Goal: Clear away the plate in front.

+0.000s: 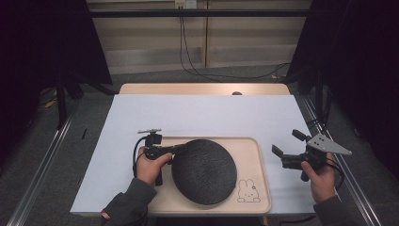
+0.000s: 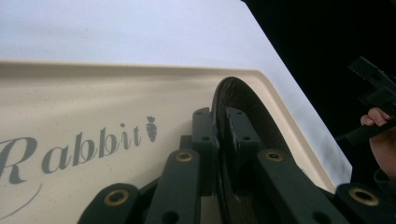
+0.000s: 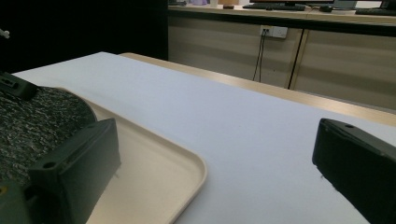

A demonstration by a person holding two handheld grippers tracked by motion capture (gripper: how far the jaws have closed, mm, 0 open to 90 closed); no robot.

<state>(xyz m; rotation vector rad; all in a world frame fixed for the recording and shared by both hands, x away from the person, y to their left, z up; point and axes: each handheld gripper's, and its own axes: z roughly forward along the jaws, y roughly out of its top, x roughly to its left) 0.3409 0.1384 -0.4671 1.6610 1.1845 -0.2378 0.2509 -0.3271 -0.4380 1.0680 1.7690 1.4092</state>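
Two hand-held grippers: split roles
left hand-held gripper (image 1: 175, 149): clamped on dark round plate (image 1: 203, 171) rim, plate tilted over tray (image 1: 261, 175), likely lifting
right hand-held gripper (image 1: 287, 142): jaws apart, empty, waiting beside tray on counter (image 1: 197, 115)

wooden table (image 1: 141, 88) stands on grey floor | white sheet (image 1: 197, 115) covers nearly all its top, a bare wood strip left at the far edge | beige tray (image 1: 254, 155) lies on the sheet, near edge
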